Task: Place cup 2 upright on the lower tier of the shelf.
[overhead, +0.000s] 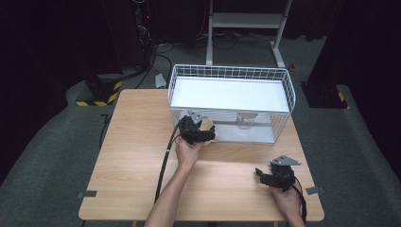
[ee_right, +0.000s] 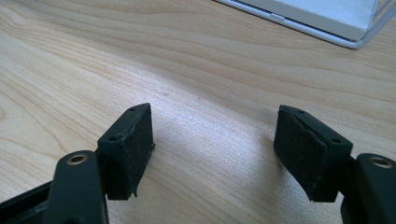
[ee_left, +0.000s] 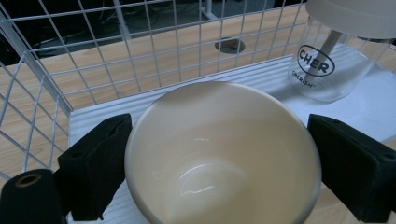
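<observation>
Held cream bowl [ee_left: 219, 154] in my left gripper [overhead: 201, 134], jaws bracing its sides, at front opening of wire basket [overhead: 231, 73]. Glass jar [ee_left: 327, 65] stood at bowl's 1 o'clock. My right gripper [ee_right: 212, 140] rested open, empty, over table [overhead: 137, 142], kept clear.

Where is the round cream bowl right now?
The round cream bowl sits between the left gripper's jaws, at the white wire basket's front left, beside the clear glass jar.
</observation>
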### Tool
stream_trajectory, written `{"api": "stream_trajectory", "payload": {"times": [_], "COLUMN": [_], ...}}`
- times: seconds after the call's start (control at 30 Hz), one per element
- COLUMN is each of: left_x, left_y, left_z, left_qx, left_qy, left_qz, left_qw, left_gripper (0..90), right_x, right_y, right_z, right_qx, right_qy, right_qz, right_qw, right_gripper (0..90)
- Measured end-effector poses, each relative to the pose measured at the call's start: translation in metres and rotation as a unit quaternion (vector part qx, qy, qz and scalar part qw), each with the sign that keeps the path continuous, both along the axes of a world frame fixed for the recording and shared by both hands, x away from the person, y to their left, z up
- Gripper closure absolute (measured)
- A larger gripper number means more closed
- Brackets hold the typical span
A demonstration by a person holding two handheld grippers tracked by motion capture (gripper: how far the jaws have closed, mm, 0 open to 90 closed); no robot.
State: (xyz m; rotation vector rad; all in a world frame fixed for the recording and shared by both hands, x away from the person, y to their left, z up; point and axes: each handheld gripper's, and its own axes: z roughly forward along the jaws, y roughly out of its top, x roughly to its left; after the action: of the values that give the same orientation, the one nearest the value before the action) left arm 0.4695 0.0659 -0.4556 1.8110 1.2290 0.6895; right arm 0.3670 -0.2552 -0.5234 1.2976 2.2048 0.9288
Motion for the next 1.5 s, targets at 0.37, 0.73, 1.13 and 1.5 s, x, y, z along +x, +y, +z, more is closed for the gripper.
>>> {"api": "stream_trajectory", "payload": {"times": [0.37,0.73,1.13,1.5], "left_x": [0.003,-0.001,-0.012,-0.031], "left_y": [0.000,0.003,0.012,0.021], "left_z": [0.000,0.005,0.010,0.013], "left_qx": [-0.005,-0.005,-0.010,-0.003], "left_qy": [0.008,0.009,0.005,-0.004], "left_qz": [0.009,-0.001,-0.004,-0.008], "left_qw": [0.9999,0.9999,0.9999,1.0000], "left_gripper": [7.7,3.8,4.9,9.2], "right_x": [0.000,0.000,0.000,0.000], "right_y": [0.000,0.000,0.000,0.000], "right_z": [0.000,0.000,0.000,0.000], "right_qx": [0.001,0.001,0.001,0.001], "right_qy": [0.002,0.002,0.002,0.001], "right_qz": [-0.001,-0.002,-0.002,-0.002], "right_qw": [1.0000,1.0000,1.0000,1.0000], "right_gripper": [28.7,28.7,28.7,28.7]}}
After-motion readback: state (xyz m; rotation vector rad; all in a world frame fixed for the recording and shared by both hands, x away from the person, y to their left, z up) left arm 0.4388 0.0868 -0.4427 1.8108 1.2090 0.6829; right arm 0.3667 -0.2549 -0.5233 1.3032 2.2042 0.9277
